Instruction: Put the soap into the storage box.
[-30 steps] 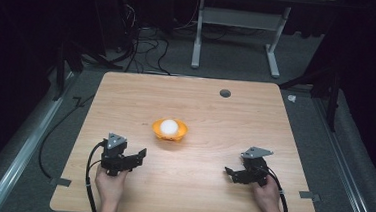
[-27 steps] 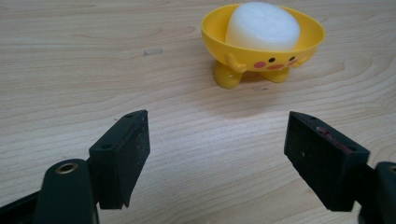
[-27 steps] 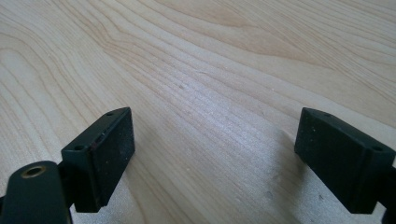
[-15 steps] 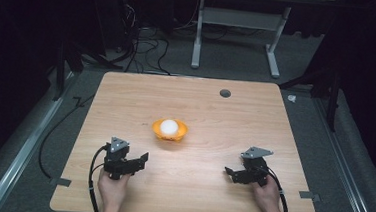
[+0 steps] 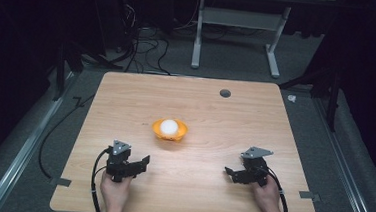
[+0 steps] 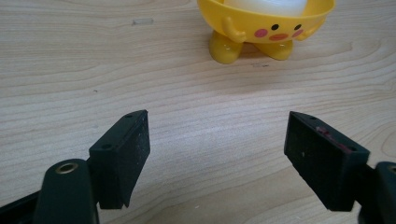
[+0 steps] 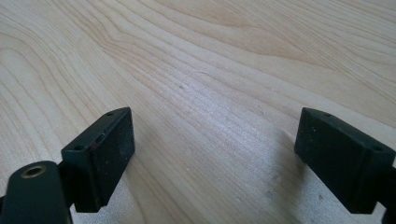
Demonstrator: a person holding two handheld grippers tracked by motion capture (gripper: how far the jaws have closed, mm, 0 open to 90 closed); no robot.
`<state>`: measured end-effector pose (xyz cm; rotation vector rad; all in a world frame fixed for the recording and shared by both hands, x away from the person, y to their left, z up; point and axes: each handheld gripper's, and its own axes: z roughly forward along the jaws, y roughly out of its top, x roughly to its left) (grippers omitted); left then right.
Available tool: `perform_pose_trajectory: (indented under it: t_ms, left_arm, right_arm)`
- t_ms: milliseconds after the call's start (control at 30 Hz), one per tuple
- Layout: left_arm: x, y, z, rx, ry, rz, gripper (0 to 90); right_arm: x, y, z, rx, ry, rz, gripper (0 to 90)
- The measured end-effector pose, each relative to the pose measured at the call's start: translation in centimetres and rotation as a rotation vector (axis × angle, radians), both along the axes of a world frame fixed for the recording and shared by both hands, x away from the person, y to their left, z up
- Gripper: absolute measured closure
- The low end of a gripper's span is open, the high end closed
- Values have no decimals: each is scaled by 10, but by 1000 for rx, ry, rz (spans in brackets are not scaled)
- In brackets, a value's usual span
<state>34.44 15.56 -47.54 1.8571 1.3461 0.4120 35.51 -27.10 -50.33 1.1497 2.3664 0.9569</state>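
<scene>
Bowl [image 6: 266, 23] cropped above; white ball [image 5: 169, 127], perhaps egg, inside; both claws agape

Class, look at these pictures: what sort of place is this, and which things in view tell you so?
Probably a lab or recording workspace, not a home. A bare wooden table stands on grey carpet in a dark room, cables lie tangled on the floor behind it, and a person holds a left gripper and right gripper over it.
</scene>
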Motion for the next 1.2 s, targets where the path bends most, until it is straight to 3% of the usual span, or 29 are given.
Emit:
perform_pose_trajectory:
  t_ms: [1200]
  left_arm:
    - [1,-33,-23,110,11,-23,225]
  right_arm:
    - [0,0,0,0,0,0,128]
